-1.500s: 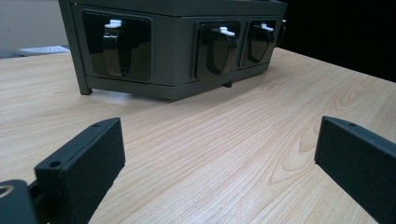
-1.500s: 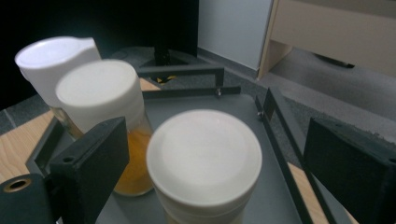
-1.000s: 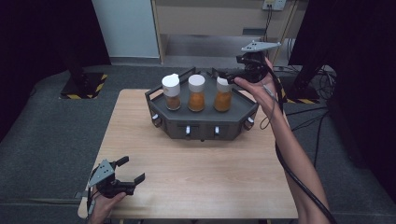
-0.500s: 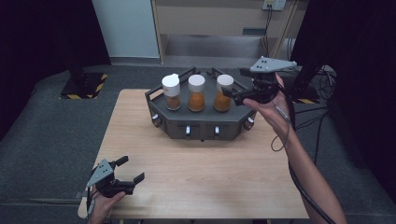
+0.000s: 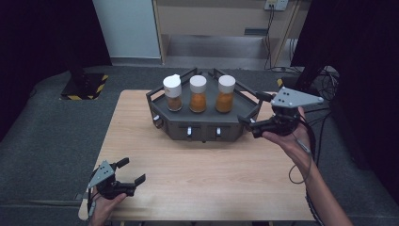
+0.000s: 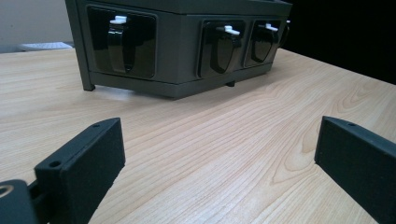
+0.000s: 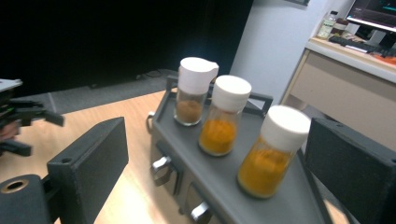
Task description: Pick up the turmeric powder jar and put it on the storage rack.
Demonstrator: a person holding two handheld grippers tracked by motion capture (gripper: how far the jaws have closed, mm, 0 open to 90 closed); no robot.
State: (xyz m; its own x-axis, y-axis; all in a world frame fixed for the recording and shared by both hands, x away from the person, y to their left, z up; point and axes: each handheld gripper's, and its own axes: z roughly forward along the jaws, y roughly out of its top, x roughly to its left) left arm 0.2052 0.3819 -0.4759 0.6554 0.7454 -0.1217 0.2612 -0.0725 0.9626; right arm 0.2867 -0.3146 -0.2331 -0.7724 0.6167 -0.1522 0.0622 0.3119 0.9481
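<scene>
Right gripper (image 5: 251,126) lower, beside rack (image 5: 202,126)

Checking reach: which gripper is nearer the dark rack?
Right. The right gripper hangs open just off the dark rack's right end; the left gripper sits open near the table's front-left corner.

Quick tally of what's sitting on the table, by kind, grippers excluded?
Glass spice jars with white caps, orange-yellow powder: 2
Glass spice jar with white cap, brown powder: 1
Dark grey angular metal rack with front latches, carrying the jars: 1
Total: 4
</scene>
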